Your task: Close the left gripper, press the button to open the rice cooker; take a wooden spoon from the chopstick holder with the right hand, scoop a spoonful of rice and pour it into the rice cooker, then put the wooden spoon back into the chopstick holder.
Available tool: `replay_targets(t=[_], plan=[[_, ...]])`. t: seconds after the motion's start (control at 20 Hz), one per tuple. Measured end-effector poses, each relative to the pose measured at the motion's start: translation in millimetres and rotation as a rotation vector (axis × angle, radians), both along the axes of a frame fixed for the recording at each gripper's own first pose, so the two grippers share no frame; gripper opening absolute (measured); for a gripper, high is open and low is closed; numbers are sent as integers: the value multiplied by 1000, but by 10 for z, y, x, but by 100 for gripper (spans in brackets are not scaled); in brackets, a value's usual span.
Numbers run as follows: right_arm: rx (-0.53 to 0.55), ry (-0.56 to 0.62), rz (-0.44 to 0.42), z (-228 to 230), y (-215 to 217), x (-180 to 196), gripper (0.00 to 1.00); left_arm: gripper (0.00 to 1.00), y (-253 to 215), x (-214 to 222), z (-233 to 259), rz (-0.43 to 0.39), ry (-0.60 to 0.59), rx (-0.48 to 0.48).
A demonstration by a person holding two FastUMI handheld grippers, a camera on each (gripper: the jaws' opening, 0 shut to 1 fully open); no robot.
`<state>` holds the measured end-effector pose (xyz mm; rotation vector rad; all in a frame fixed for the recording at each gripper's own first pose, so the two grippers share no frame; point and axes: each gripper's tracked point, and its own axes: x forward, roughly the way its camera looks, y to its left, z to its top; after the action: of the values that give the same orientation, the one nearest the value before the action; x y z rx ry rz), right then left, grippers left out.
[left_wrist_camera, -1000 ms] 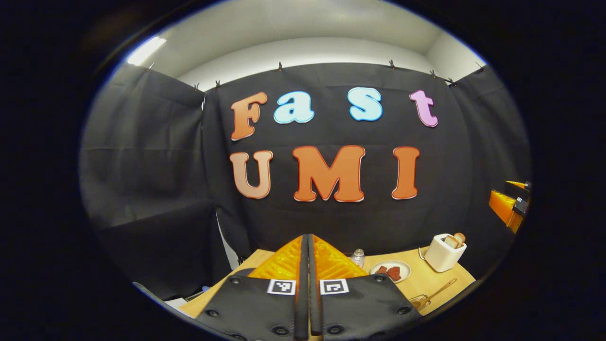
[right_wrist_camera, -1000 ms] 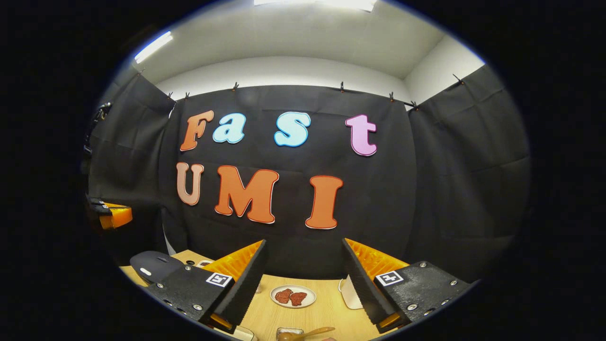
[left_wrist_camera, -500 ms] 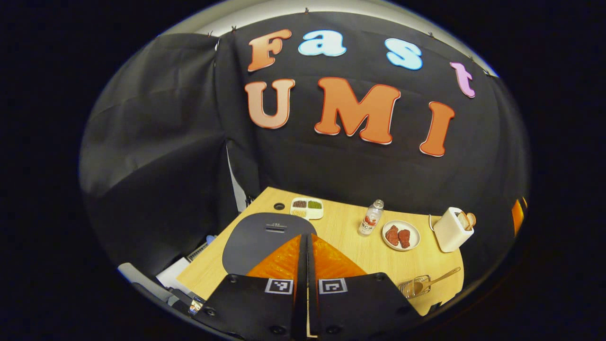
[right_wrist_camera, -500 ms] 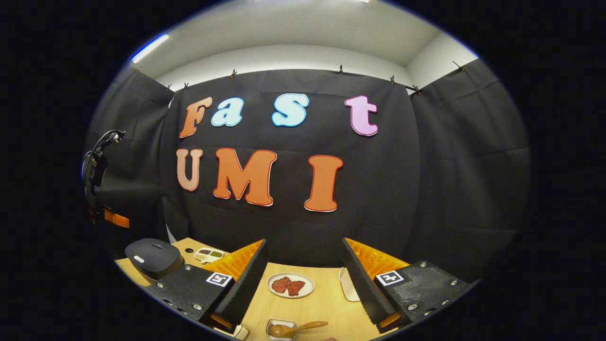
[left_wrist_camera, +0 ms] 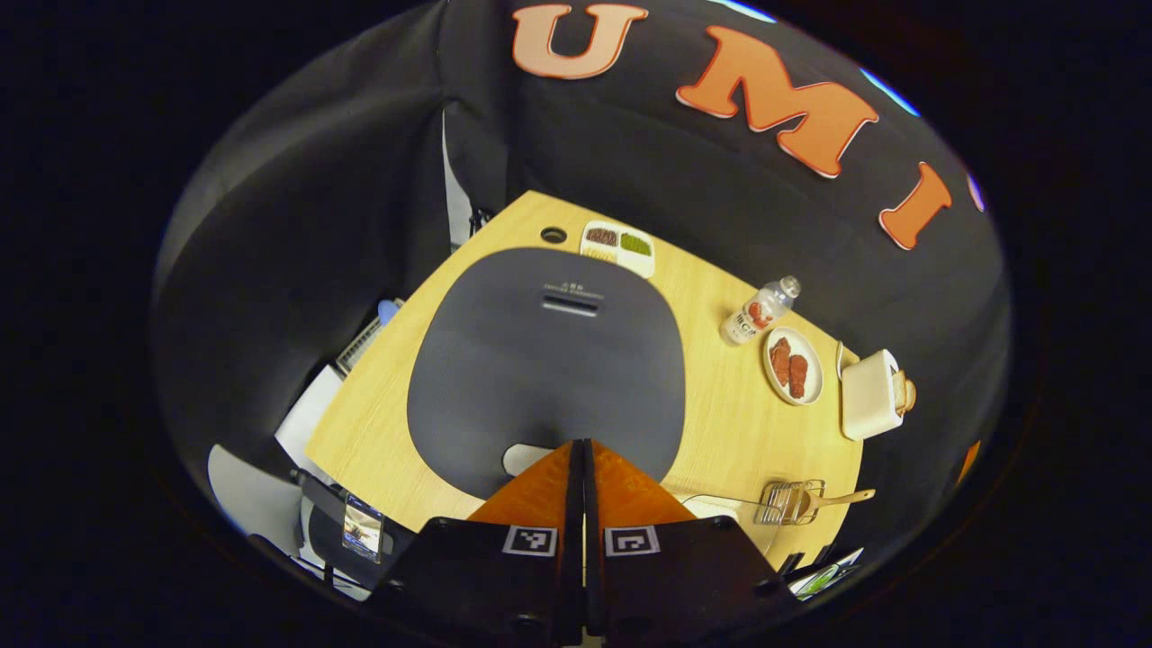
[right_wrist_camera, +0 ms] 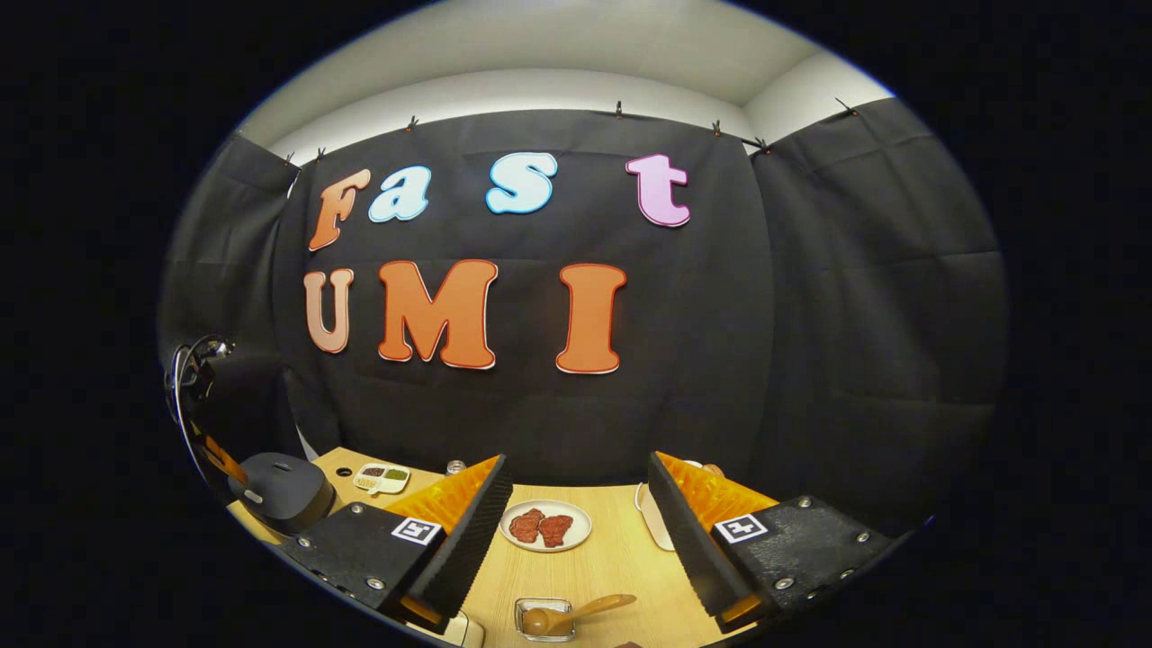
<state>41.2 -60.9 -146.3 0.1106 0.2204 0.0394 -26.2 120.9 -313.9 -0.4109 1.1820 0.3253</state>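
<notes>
1. We see the left gripper (left_wrist_camera: 582,450) with its two fingers pressed together, nothing between them, poised above the dark lid of the rice cooker (left_wrist_camera: 544,360); the tips point at the pale button (left_wrist_camera: 525,458) at the lid's near edge. Whether they touch the button we cannot tell.
2. The cooker's lid is down, and a narrow slot sits near its far edge.
3. In the right gripper view we see the right gripper (right_wrist_camera: 578,522) with its fingers spread wide and holding nothing, raised over the wooden table (right_wrist_camera: 612,558).
4. Below it stands a clear holder (right_wrist_camera: 544,619) with the wooden spoon (right_wrist_camera: 576,613) lying in it, handle pointing right.
5. Around the table we find a plate of red meat (left_wrist_camera: 793,364), a small bottle (left_wrist_camera: 758,311) just beside it, a white toaster (left_wrist_camera: 870,394) with bread, and a divided dish (left_wrist_camera: 617,247) beyond the cooker.
6. In the right gripper view the cooker sits at the far left, with the other gripper above it.
</notes>
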Motion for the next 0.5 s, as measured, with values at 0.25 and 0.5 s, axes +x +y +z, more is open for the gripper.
replay_targets(t=[0.25, 0.5], plan=[[-25, 32, -11, -100, 97, 24, 95, 7, -5, -24, -206, -1, 25, -53], [-6, 69, -5, -213, 247, 67, 95, 7, 16, -79, -250, -32, 3, 22]])
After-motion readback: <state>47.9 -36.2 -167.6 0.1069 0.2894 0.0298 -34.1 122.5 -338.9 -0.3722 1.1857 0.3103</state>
